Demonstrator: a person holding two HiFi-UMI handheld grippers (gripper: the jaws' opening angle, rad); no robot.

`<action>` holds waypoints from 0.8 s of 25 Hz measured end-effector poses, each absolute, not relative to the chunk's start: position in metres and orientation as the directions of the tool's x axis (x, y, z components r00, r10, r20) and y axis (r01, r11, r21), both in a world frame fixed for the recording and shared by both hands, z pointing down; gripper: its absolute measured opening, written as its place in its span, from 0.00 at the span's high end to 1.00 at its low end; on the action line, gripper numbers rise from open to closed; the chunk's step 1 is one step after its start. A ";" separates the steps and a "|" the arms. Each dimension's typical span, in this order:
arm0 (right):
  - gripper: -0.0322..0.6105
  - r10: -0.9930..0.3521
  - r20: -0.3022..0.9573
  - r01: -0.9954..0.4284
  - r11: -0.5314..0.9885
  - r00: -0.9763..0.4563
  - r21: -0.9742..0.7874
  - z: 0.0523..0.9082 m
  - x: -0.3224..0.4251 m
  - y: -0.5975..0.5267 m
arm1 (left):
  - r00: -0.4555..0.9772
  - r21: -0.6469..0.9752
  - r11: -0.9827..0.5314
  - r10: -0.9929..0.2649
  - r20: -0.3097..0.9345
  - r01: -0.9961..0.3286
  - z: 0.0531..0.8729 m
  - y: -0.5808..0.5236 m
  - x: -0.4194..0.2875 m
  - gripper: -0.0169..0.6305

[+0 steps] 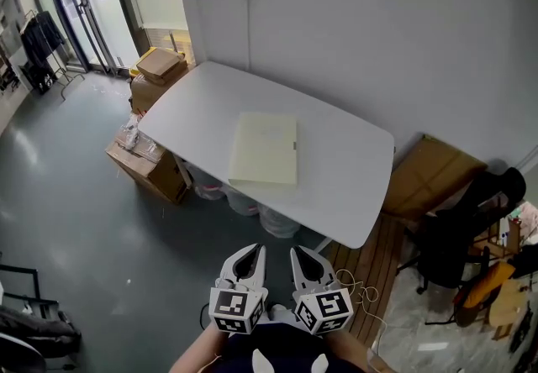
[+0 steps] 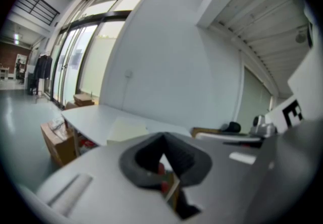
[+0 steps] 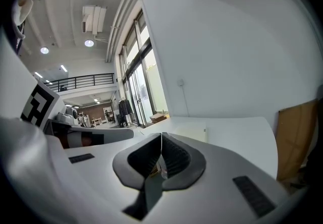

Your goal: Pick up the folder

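A pale yellow folder [image 1: 265,149] lies flat near the middle of a white table [image 1: 353,195]. Both grippers hover over the floor, short of the table's near edge and apart from the folder. My left gripper [image 1: 249,252] is shut with nothing in it, and my right gripper [image 1: 305,254] next to it is shut and empty too. In the left gripper view the folder [image 2: 126,129] shows beyond the shut jaws of the left gripper [image 2: 162,140]. In the right gripper view the folder [image 3: 194,129] lies ahead of the closed right gripper [image 3: 161,140].
Cardboard boxes [image 1: 151,163] sit on the floor at the table's left end, with more boxes [image 1: 157,69] behind. A flat cardboard sheet [image 1: 429,178] leans at the right, beside a black chair [image 1: 462,233]. Bins [image 1: 277,222] stand under the table. Glass doors [image 1: 80,2] are far left.
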State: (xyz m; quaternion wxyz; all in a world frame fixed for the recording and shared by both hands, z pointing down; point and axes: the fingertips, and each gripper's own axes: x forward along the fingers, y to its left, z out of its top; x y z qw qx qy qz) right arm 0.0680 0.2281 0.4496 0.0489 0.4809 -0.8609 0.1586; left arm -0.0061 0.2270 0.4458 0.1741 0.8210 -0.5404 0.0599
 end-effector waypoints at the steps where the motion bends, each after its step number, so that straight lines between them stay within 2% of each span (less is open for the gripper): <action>1: 0.94 -0.815 0.235 -0.845 0.484 -0.530 -0.225 0.448 0.066 0.223 | 0.411 0.222 -0.358 -0.865 0.286 -0.907 0.445 0.222 -0.008 0.97; 20: 0.94 -0.843 0.268 -0.882 0.417 -0.466 -0.220 0.453 0.033 0.164 | 0.484 0.251 -0.422 -0.825 0.292 -0.871 0.451 0.154 -0.038 0.97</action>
